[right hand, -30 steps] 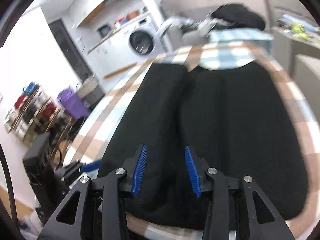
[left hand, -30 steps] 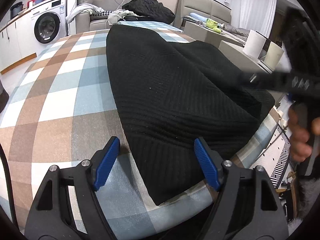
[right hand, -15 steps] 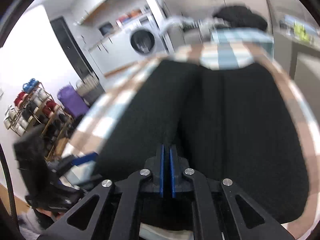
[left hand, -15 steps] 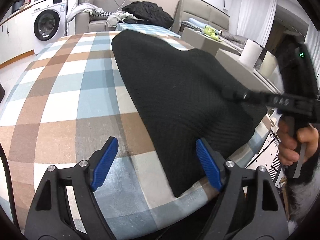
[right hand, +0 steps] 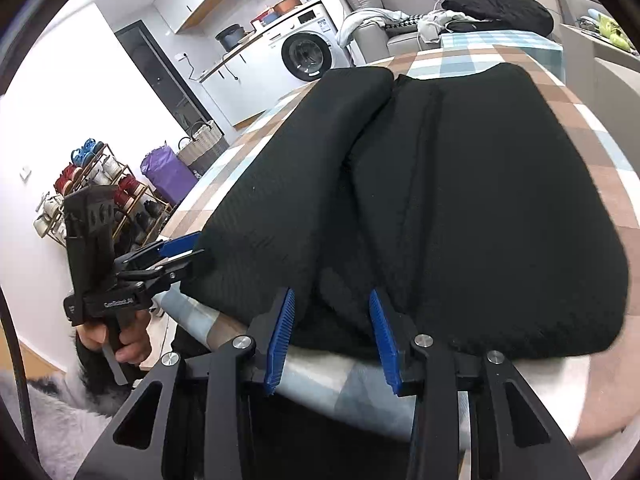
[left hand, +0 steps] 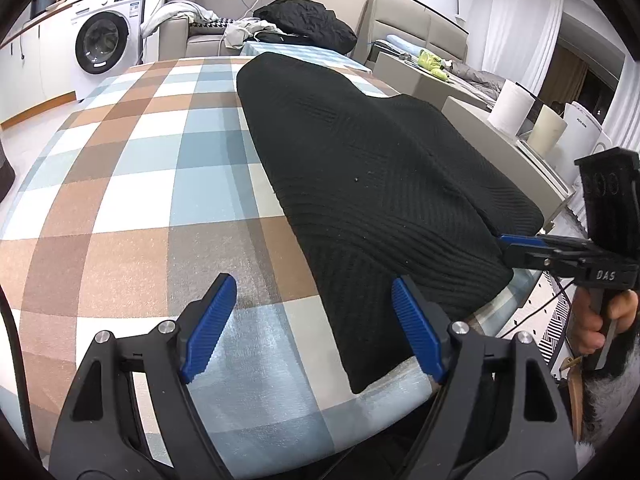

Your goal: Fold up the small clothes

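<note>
Black knit garment (left hand: 372, 184), folded lengthwise, flat on a checked surface (left hand: 132, 168), running from 12 o'clock down to the near edge at 5 o'clock in the left wrist view.

Left gripper (left hand: 312, 328) low at 6 o'clock, jaws wide apart, empty; right blue pad over the garment's near corner, left pad over bare checked cloth. Contact with the knit impossible to tell.

Right gripper (right hand: 330, 340) at 6 o'clock in its own view, jaws just reopened to a moderate gap, straddling the garment's near hem at the centre fold, not pinching it. Seen from the left wrist at 3 o'clock, blue tip against the garment's edge.

Washing machine (left hand: 102, 44) at 11 o'clock, sofa with dark clothes beyond the surface at 12.
</note>
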The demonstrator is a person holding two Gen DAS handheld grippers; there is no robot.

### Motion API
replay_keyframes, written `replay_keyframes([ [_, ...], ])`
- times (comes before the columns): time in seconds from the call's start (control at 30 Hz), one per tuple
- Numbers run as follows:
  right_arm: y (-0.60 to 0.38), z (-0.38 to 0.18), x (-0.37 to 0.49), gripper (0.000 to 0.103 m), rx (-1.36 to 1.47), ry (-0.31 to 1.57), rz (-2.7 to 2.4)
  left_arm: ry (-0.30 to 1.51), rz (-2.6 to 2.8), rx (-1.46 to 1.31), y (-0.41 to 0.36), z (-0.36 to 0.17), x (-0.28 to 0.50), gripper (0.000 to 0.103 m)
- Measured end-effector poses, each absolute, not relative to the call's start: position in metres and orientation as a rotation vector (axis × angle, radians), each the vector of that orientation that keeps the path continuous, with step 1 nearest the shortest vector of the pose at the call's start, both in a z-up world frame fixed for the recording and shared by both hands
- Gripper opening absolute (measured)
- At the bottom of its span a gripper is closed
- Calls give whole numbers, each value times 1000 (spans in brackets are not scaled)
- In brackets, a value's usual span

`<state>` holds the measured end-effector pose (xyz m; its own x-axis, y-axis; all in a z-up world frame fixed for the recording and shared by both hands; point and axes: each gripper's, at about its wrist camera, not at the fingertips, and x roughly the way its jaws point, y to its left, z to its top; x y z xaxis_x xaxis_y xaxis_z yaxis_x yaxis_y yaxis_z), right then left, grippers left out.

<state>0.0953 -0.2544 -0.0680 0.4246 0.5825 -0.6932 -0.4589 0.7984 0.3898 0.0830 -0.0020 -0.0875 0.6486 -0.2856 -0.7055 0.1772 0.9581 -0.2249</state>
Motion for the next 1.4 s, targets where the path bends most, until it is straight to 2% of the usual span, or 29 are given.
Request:
replay_keyframes([
  [0.2, -235, -44, 127, 43, 142, 875, 616, 811, -253, -155, 0, -86, 83, 78],
  [0.47, -184, -53, 249, 42, 210, 978, 503, 795, -235, -173, 4, -84, 84, 78],
  [0.53, -181, -56, 267, 30, 250, 1000, 465, 792, -228, -170, 5, -84, 84, 78],
  [0.57, -178, -55, 272, 12, 253, 1002, 475, 792, -229, -173, 5, -84, 84, 78],
  [0.67, -174, -26, 254, 9, 187, 860, 509, 780, -225, -179, 7, -81, 82, 78],
  [0.77, -179, -14, 243, 9, 137, 835, 449, 782, -227, -191, 9, -82, 84, 78],
  [0.87, -183, -30, 253, 10, 119, 908, 378, 792, -223, -190, 8, -84, 85, 78],
  [1.0, -190, -39, 248, 26, 164, 959, 416, 794, -214, -204, 11, -85, 85, 78],
  [1.13, -201, -40, 202, 27, 189, 955, 530, 791, -212, -202, 10, -85, 85, 78],
  [1.2, -207, -46, 171, 36, 188, 952, 583, 789, -216, -200, 9, -84, 85, 78],
  [1.3, -208, -59, 136, 37, 181, 952, 603, 786, -215, -203, 9, -83, 85, 78],
  [1.33, -209, -63, 130, 36, 172, 945, 611, 786, -215, -207, 9, -82, 85, 78],
  [1.37, -209, -65, 123, 27, 156, 925, 618, 783, -213, -211, 10, -82, 85, 78],
  [1.4, -208, -65, 117, 9, 143, 905, 637, 779, -213, -216, 10, -80, 84, 78],
])
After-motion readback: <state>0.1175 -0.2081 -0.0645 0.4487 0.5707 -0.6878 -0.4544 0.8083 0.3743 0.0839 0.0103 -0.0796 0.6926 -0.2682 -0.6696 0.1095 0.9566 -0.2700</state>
